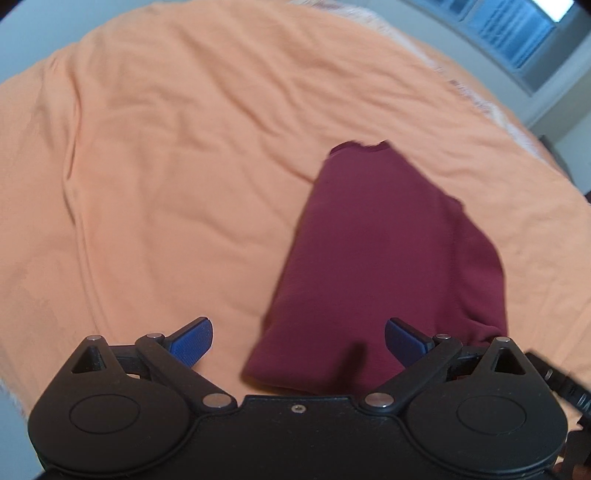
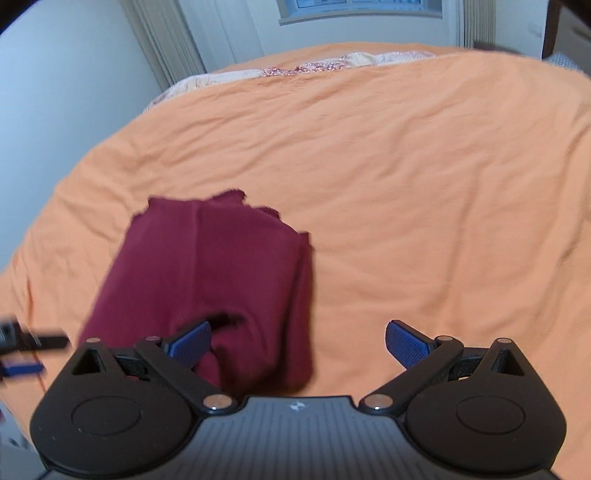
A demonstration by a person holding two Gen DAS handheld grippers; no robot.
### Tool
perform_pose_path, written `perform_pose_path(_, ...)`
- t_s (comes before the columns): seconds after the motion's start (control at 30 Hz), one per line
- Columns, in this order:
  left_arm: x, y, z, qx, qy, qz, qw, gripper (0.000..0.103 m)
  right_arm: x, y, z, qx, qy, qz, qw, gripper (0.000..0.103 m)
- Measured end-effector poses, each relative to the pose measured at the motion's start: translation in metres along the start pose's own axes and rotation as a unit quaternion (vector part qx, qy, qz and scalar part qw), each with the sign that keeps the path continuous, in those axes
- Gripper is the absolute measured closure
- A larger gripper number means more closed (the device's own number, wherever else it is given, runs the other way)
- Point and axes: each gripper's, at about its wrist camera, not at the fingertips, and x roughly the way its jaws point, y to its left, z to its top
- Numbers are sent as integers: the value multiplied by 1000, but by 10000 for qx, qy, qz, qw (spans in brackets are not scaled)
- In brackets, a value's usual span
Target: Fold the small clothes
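Observation:
A dark maroon garment [image 1: 373, 266] lies folded into a long narrow shape on an orange bedsheet [image 1: 177, 155]. In the left wrist view it sits right of centre, its near end between the blue pads. My left gripper [image 1: 298, 341] hovers open above that near end, holding nothing. In the right wrist view the same maroon garment [image 2: 207, 280] lies at the lower left on the orange bedsheet [image 2: 406, 184]. My right gripper [image 2: 298, 341] is open and empty; its left pad [image 2: 190, 343] overlaps the garment's near edge, its right pad is over bare sheet.
A patterned pale cover [image 2: 314, 64] shows at the far edge of the bed. Beyond it are a wall, curtains and a window [image 2: 358, 7]. Part of the other gripper [image 2: 22, 345] shows at the left edge of the right wrist view.

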Motion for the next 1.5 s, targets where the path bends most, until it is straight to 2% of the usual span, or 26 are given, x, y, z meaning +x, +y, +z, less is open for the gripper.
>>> perform_pose_path(0.17,6,1,-3,49,222,105,9997,3,30,8,7,324,282,-176,9989,0)
perform_pose_path(0.27,8,-2,-7,149,302,131,9993,2,38,15,2,318,362,-121,9988,2)
perform_pose_path(0.33,9,-4,-8,227,342,130,9991,2,39,19,-1,284,353,-69,9990,13)
perform_pose_path(0.47,9,-6,-8,375,402,152,9984,2,34,20,-1,430,235,64,9988,28)
perform_pose_path(0.53,9,-7,-8,415,424,141,9981,2,33,18,0,502,214,120,9984,48)
perform_pose_path(0.57,9,-8,-7,432,430,137,9980,2,33,17,1,534,225,112,9983,52)
perform_pose_path(0.63,10,-10,-7,468,438,131,9979,2,33,15,1,552,230,57,9982,70)
perform_pose_path(0.67,10,-10,-7,485,437,125,9978,2,32,15,0,533,225,57,9983,73)
perform_pose_path(0.7,10,-11,-8,499,435,120,9977,2,31,15,0,504,218,50,9985,80)
perform_pose_path(0.83,10,-13,-10,519,431,97,9977,2,24,18,-1,230,66,-24,9997,95)
perform_pose_path(0.9,8,-14,-10,523,411,82,9977,2,17,21,1,-17,-144,-178,9997,95)
perform_pose_path(1.0,8,-12,-12,543,390,67,9977,2,9,20,4,-164,-352,-309,9988,96)
perform_pose_path(1.17,15,-8,-17,573,513,123,9970,2,19,16,1,-105,12,-408,9991,92)
perform_pose_path(1.23,18,-7,-21,603,585,166,9963,2,17,16,-3,-4,9,-457,9990,73)
perform_pose_path(1.27,20,-7,-23,617,624,184,9960,2,13,16,-4,10,-37,-489,9988,70)
perform_pose_path(1.3,20,-6,-24,629,653,193,9957,2,10,17,-5,-1,-88,-482,9988,62)
perform_pose_path(1.43,23,-5,-30,644,751,234,9948,2,-2,26,-4,-7,-337,-242,9991,26)
perform_pose_path(1.5,23,-5,-32,645,776,260,9946,2,-1,31,-3,14,-316,-87,9995,15)
